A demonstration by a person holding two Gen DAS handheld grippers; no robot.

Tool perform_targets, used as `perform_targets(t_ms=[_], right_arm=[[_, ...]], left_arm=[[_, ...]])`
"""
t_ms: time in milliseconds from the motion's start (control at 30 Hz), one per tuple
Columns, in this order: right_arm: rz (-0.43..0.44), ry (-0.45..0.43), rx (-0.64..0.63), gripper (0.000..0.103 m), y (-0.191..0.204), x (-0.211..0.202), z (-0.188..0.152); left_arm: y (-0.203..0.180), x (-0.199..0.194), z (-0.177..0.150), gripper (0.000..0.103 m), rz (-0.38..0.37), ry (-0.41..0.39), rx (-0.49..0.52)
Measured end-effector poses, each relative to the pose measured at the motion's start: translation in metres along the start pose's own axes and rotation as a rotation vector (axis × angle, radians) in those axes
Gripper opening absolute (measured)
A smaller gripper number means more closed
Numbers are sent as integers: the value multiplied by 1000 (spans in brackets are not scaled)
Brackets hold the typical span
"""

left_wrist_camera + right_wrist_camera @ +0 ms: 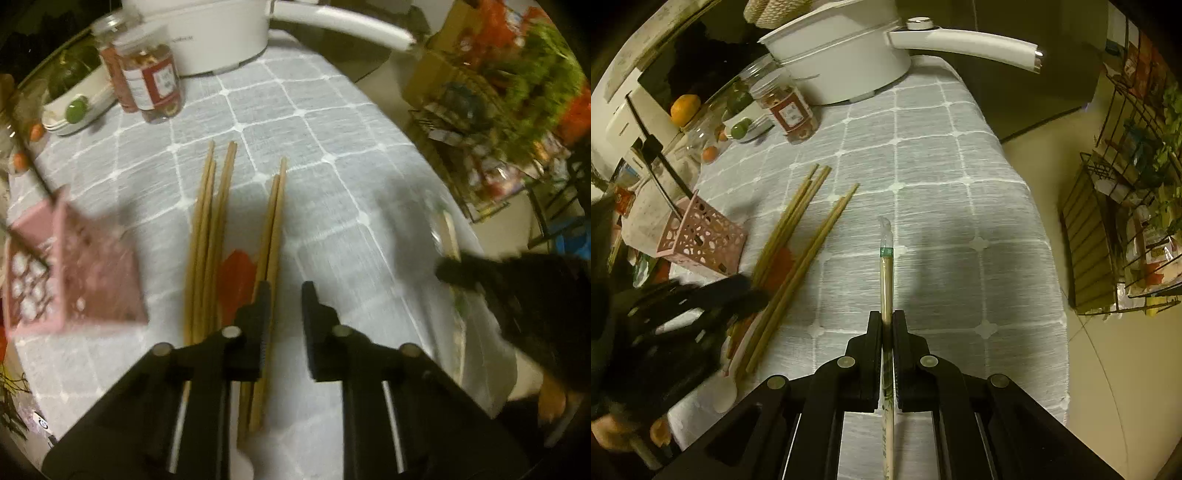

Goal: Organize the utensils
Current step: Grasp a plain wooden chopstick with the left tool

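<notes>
The right tongs (pixel 887 319) pinch wrapped chopsticks (pixel 885 280); the left tongs (pixel 286 291), narrowly spread and empty, risk scattering the loose chopsticks (pixel 271 236) underneath.

place: probably home dining table | cues: checked tablecloth (pixel 923 155); white pot (pixel 846 55); snack jars (pixel 153 81)

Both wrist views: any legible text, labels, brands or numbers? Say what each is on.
No text reads cleanly.
white pot: grey print on its side, too blurred to read.
jar: red label with a white patch, too small to read.
wrapped chopsticks: lettering along the paper sleeve, too blurred to read.
</notes>
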State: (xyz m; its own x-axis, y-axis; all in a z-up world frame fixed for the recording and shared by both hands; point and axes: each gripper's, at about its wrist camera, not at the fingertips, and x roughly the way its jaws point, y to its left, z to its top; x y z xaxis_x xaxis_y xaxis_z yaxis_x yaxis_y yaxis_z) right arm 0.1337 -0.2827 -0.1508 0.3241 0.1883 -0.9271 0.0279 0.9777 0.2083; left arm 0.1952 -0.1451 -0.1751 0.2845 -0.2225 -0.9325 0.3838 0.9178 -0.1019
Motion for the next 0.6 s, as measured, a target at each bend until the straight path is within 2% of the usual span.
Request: perform_targets(t_ms=[133,300,500,600], right_arm=[[10,9,6,5,-6,1,1],[18,2,8,5,-8,0,4],[15,1,24,5,-13,0,6],[13,4,29,5,-14,1,6]], left_arm=[[2,20,16,13,28,27,-37],[0,34,25,13,51,56,-37],[-2,39,30,13,52,72,-31],[-2,39,32,12,28,84,-30]])
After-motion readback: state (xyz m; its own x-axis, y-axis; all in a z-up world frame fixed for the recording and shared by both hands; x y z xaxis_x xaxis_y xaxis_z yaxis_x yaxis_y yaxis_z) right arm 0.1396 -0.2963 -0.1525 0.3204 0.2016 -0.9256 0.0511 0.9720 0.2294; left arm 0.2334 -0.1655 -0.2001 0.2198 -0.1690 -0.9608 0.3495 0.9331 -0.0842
